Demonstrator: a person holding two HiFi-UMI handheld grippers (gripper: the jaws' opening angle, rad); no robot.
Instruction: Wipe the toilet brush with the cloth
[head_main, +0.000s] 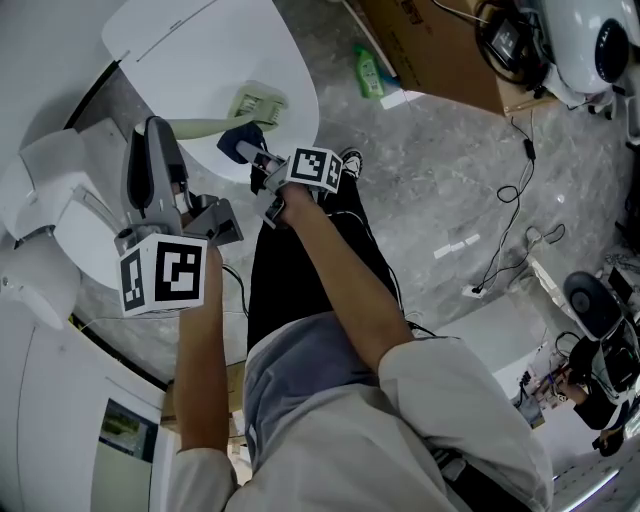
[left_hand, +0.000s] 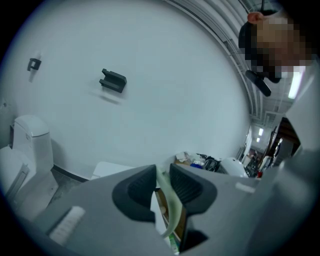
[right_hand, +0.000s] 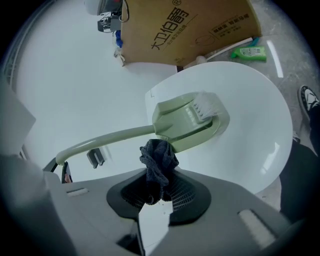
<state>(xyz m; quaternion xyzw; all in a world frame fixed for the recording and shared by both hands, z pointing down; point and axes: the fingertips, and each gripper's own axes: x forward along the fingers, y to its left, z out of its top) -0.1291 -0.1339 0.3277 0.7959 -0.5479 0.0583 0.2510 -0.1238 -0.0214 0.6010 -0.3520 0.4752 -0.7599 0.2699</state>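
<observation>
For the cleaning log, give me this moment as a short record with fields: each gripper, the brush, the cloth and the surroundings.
left gripper: shut on the handle of the toilet brush
right gripper: shut on the cloth
toilet brush: pale green, over the closed white toilet lid, white bristles at the far end
cloth: dark blue, bunched, at the brush's neck, appears to touch it
floor: cardboard box, green bottle

Toilet brush (head_main: 215, 125) handle end: hidden behind left gripper (head_main: 160, 140). Cloth (right_hand: 159, 160) lower part: buried inside right gripper (right_hand: 159, 192). Cardboard box (head_main: 430, 50): cut by top edge.
</observation>
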